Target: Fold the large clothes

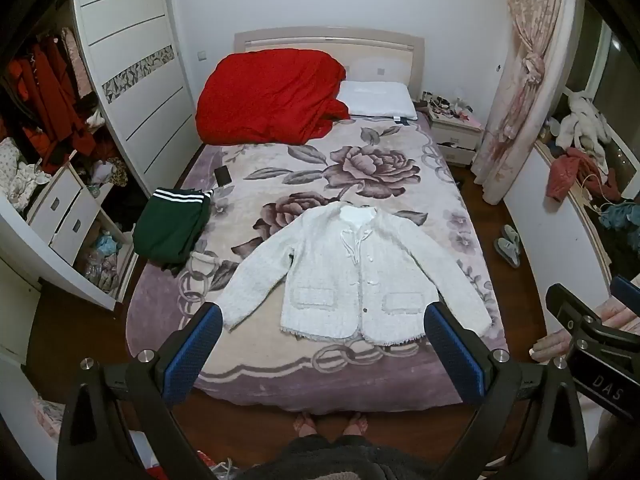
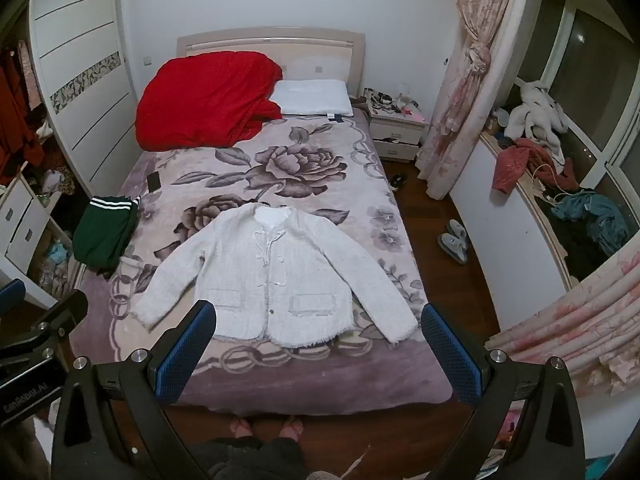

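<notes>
A white knit jacket (image 1: 352, 276) lies flat and face up on the flowered bed blanket (image 1: 360, 168), sleeves spread, hem toward the foot of the bed. It also shows in the right wrist view (image 2: 276, 276). My left gripper (image 1: 324, 316) is open and empty, held high above the foot of the bed, its blue pads either side of the hem. My right gripper (image 2: 318, 316) is open and empty at the same height. The right gripper's body (image 1: 588, 332) shows at the right edge of the left wrist view.
A folded green garment with white stripes (image 1: 172, 228) lies at the bed's left edge, a phone (image 1: 223, 176) behind it. A red quilt (image 1: 268, 96) and a white pillow (image 1: 376, 98) lie at the head. Slippers (image 2: 454, 240) are on the floor at right. An open wardrobe (image 1: 48, 92) stands at left.
</notes>
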Tool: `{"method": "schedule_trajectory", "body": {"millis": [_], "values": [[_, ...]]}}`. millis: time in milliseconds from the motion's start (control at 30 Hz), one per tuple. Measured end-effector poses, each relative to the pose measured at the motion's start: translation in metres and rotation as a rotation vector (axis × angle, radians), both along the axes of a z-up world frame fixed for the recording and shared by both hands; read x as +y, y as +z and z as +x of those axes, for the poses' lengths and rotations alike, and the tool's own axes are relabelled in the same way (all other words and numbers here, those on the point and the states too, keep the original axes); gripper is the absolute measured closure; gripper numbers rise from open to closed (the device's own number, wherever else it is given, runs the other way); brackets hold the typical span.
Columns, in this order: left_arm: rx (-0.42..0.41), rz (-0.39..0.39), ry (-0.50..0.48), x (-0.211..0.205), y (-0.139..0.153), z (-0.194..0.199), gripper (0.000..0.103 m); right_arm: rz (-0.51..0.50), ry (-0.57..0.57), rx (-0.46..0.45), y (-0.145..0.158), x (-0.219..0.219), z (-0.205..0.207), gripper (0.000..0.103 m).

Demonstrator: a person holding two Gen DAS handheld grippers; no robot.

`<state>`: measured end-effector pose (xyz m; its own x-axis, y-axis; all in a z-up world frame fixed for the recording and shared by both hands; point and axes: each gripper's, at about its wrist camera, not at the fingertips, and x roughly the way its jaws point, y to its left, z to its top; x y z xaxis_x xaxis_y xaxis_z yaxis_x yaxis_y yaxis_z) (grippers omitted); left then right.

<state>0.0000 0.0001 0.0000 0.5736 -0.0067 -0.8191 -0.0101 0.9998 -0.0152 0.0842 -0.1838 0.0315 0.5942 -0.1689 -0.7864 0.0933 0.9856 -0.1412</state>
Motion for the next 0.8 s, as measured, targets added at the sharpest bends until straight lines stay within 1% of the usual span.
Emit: {"method": "schedule_trajectory", "body": {"millis": [33,167,800], "values": [[-0.001,0.000,0.000,-0.0002,0.0000,0.0000,0.000,0.002,0.001,-0.001,0.0005,0.0049,-0.0083,0.000],[-0.005,0.003,0.003,-0.0015,-0.0002,0.0006,0.000,-0.002,0.001,-0.005,0.0036,0.0047,-0.0123,0.000],[-0.015,-0.005,-0.001,0.0000,0.0002,-0.0007,0.000,0.000,0.005,-0.012,0.0078,0.0051,-0.0130,0.000]]}}
